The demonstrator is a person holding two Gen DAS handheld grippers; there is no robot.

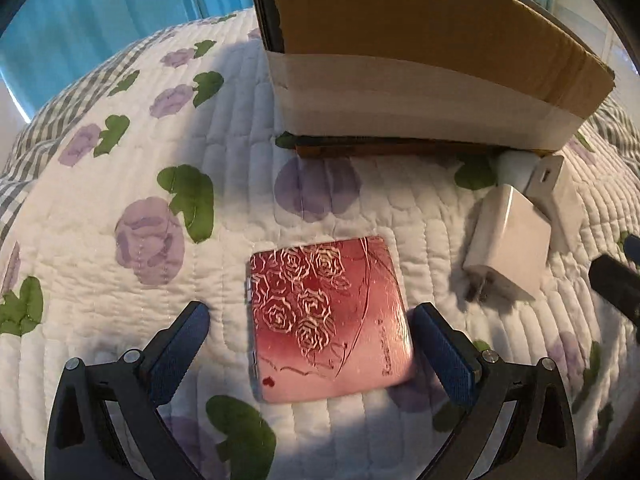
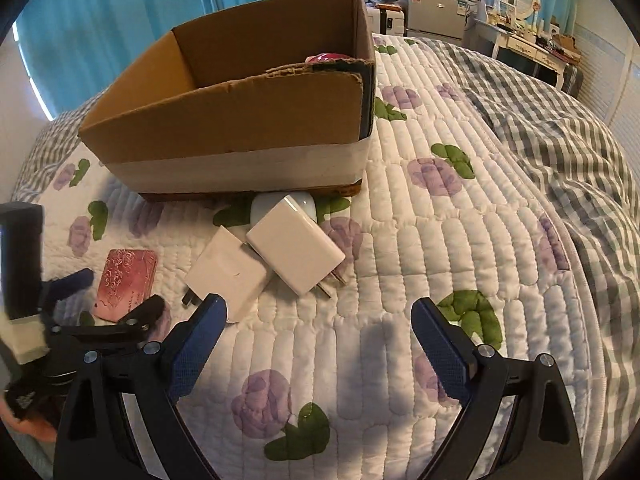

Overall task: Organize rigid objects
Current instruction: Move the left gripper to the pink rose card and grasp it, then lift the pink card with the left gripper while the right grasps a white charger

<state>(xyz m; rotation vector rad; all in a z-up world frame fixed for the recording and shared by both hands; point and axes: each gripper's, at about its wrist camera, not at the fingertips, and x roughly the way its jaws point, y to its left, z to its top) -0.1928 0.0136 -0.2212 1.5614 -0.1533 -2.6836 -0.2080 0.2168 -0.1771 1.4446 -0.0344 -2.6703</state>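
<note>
The left tongs (image 1: 312,350) hung wide open and empty, one blue pad either side of the pink case (image 1: 330,318) lying flat on the bed quilt (image 1: 224,216), near the cardboard box (image 2: 240,120). The case looked thin, stiff, glossy and probably light; its smooth lid could slip, so squeezing across the two side edges seemed best. The right tongs (image 2: 318,346) were open too, holding nothing, short of two white chargers (image 2: 294,254).
</note>
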